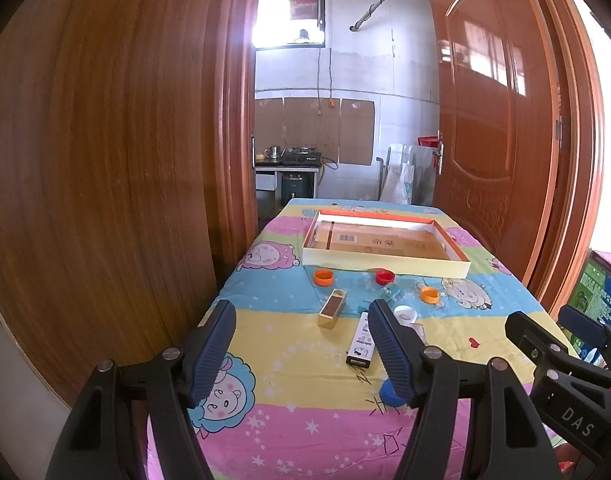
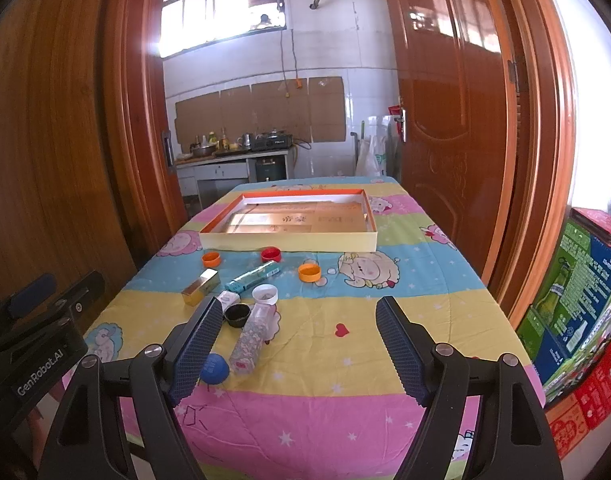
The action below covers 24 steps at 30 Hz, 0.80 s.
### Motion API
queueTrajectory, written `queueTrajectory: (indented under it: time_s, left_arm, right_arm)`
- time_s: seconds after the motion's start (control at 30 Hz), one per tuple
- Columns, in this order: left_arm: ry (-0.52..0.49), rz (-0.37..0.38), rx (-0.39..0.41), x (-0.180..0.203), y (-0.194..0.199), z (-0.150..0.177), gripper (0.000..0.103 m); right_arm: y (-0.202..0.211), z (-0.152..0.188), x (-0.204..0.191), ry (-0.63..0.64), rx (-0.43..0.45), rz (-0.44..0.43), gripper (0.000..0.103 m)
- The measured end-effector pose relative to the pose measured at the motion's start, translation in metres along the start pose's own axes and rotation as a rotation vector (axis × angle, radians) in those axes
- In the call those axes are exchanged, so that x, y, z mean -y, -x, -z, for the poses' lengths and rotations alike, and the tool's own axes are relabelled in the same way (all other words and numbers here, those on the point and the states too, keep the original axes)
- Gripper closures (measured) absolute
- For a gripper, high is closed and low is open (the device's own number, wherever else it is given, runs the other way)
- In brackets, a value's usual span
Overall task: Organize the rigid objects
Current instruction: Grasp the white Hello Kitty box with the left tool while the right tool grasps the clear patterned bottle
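A shallow yellow tray with an orange rim (image 1: 385,262) (image 2: 289,243) lies at the far end of the table. In front of it lie two orange caps (image 2: 210,259) (image 2: 309,272), a red cap (image 2: 271,255), a white cap (image 2: 265,293), a black cap (image 2: 237,314), a blue cap (image 2: 214,367), a gold box (image 1: 332,307) (image 2: 200,287), a teal tube (image 2: 254,277), a clear patterned tube (image 2: 254,334) and a white box (image 1: 362,340). My left gripper (image 1: 301,354) and right gripper (image 2: 297,346) are open and empty, above the near table end.
The table wears a colourful cartoon sheep cloth (image 2: 345,360). A wooden panel (image 1: 105,160) stands to the left and an open wooden door (image 2: 457,120) to the right. Printed cartons (image 2: 577,292) stand beside the table's right edge. A kitchen counter (image 2: 233,160) is beyond.
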<state>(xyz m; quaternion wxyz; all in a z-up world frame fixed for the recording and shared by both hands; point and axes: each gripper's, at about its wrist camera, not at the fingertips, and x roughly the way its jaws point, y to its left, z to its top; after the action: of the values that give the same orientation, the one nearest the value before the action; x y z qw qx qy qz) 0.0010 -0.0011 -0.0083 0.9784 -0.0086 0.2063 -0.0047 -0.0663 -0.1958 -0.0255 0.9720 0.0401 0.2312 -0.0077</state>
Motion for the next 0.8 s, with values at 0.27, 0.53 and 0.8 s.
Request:
queueTrajectory:
  time_s: [0.27, 0.53, 0.8]
  left_arm:
    - [-0.001, 0.003, -0.019, -0.002, -0.007, 0.001, 0.034]
    - [-0.023, 0.005, -0.081, -0.008, -0.029, 0.008, 0.034]
    - [-0.074, 0.058, -0.142, -0.009, -0.053, 0.024, 0.034]
  right_arm:
    - [-0.005, 0.002, 0.004, -0.004, -0.015, -0.002, 0.023]
    - [-0.019, 0.009, 0.008, 0.015, -0.048, 0.014, 0.023]
    - [-0.052, 0.022, 0.012, 0.017, -0.13, -0.034, 0.023]
